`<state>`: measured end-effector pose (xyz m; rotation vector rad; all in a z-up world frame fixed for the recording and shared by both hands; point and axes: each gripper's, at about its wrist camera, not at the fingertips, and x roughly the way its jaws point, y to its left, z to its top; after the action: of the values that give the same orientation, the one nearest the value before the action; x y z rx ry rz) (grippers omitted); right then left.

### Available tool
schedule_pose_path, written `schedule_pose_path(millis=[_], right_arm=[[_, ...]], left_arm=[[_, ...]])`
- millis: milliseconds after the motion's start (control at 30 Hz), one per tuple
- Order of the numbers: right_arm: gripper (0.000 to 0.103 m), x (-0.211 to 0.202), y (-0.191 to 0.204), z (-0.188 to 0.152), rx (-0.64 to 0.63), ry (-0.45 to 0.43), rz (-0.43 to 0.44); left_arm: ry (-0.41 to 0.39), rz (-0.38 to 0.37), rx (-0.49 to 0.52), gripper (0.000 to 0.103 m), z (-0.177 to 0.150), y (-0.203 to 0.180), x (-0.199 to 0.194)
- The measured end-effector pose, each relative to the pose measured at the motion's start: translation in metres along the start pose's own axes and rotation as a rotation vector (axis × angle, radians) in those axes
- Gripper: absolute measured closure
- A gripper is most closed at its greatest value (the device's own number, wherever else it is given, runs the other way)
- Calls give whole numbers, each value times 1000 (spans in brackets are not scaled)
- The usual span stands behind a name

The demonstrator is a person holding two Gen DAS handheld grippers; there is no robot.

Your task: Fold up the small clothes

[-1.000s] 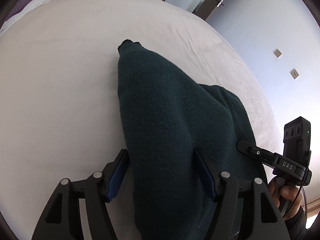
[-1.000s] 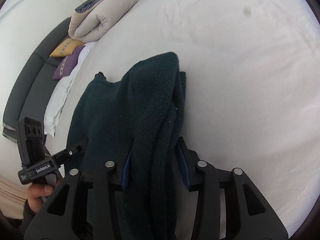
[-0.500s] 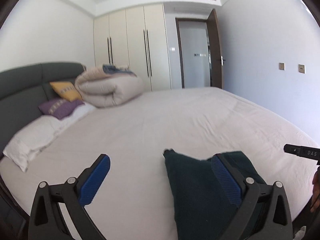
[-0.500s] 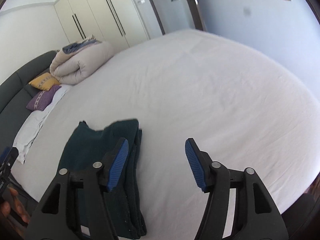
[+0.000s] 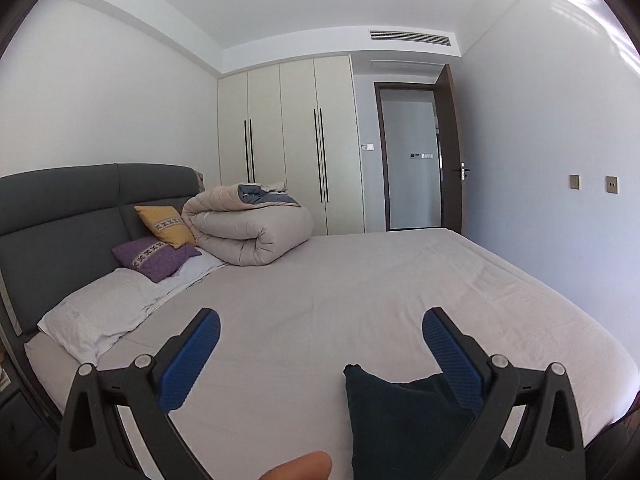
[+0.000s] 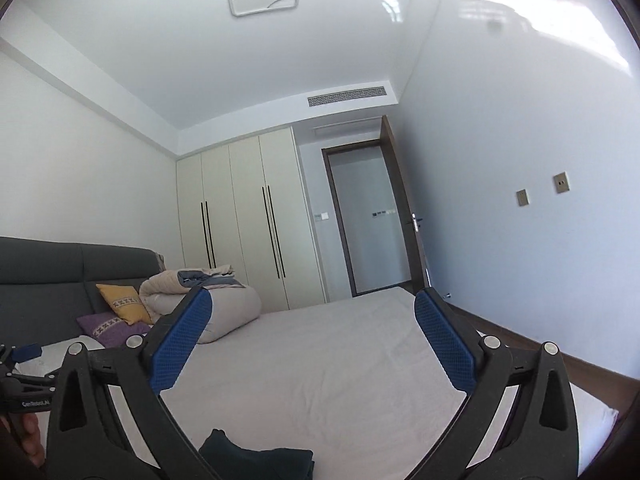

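The folded dark green sweater (image 5: 404, 420) lies flat on the bed (image 5: 360, 280), at the near edge of the mattress, closest to both cameras. In the left wrist view it sits low and right of centre, partly hidden behind the right-hand finger of the left gripper (image 5: 320, 344); one corner of it pokes up toward the middle of the bed. In the right wrist view only its top edge shows at the bottom of the frame (image 6: 256, 460), between the two black finger arms.

The left gripper is spread wide with nothing between its blue pads (image 5: 192, 360), held above the sheet and not touching the sweater. The right gripper (image 6: 312, 340) is likewise spread wide and holds nothing, raised above the bed and tilted up toward the room. A fingertip (image 5: 300, 468) of the person shows at the bottom edge of the left wrist view.

The sheet beyond the sweater is pale and lightly creased. At the head end of the bed, on the left, stand a white pillow (image 5: 100, 320), a purple cushion (image 5: 156, 256) and a yellow cushion (image 5: 168, 226) against the grey headboard (image 5: 60, 216). A rolled beige duvet (image 5: 248, 228) lies at the far head corner. Behind it are cream wardrobe doors (image 5: 288, 140), and to their right an open doorway (image 5: 412, 160).
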<state>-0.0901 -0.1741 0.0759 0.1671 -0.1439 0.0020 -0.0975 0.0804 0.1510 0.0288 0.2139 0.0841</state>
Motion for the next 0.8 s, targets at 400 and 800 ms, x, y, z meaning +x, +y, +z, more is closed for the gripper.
schedule_pose_path(millis=[400, 800], right_arm=[[0, 25, 1, -65, -12, 503, -59], [0, 22, 26, -159, -90, 769, -118]], left_arm=[[336, -32, -1, 0, -71, -8, 37], [517, -81, 30, 0, -123, -42, 52]])
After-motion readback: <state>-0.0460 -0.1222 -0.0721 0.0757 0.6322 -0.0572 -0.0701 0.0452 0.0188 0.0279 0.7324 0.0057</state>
